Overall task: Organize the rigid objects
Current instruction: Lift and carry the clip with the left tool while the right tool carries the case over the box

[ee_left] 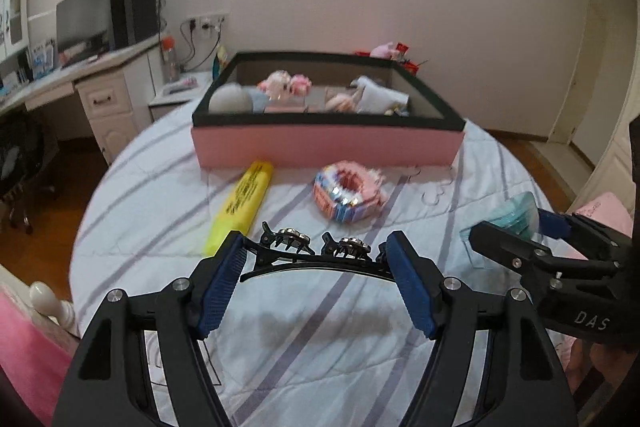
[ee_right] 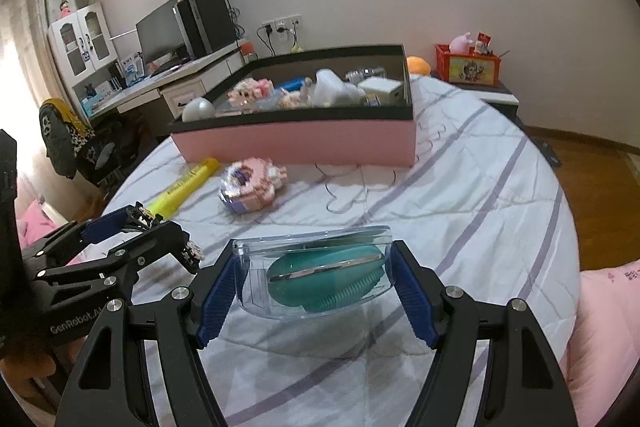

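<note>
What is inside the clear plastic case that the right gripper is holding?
Inside the clear plastic case lies a teal silicone brush with a silver band and short bristles on its lower side. Its far side is hidden by its own body.

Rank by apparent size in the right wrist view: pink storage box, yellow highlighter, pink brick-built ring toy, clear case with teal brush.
1. Pink storage box.
2. Clear case with teal brush, enlarged by nearness.
3. Yellow highlighter and pink brick-built ring toy: similar, unranked.
</note>
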Motion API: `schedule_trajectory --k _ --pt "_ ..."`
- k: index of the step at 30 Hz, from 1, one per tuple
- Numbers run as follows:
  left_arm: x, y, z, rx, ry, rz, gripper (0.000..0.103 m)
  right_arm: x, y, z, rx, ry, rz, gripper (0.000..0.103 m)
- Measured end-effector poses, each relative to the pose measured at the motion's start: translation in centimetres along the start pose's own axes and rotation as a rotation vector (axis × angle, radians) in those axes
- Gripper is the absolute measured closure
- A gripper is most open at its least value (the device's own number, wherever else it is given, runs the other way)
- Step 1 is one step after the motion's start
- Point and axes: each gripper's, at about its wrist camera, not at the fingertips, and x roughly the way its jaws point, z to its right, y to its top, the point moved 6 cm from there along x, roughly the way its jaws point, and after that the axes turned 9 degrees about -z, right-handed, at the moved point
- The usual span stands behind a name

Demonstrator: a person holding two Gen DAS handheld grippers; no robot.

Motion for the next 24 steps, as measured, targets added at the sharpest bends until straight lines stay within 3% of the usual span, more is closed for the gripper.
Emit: schedule_trajectory --k 11,24 --pt "-2.6 5.1 0.1 0.03 0.025 0.108 0.03 -2.1 5.2 -1.2 -0.045 -0.021 0.09 0.029" --pt "1.6 14.1 -1.8 0.092 0.085 0.119 0.03 1.1 13.6 -1.2 -0.113 -0.058 0.104 0.029"
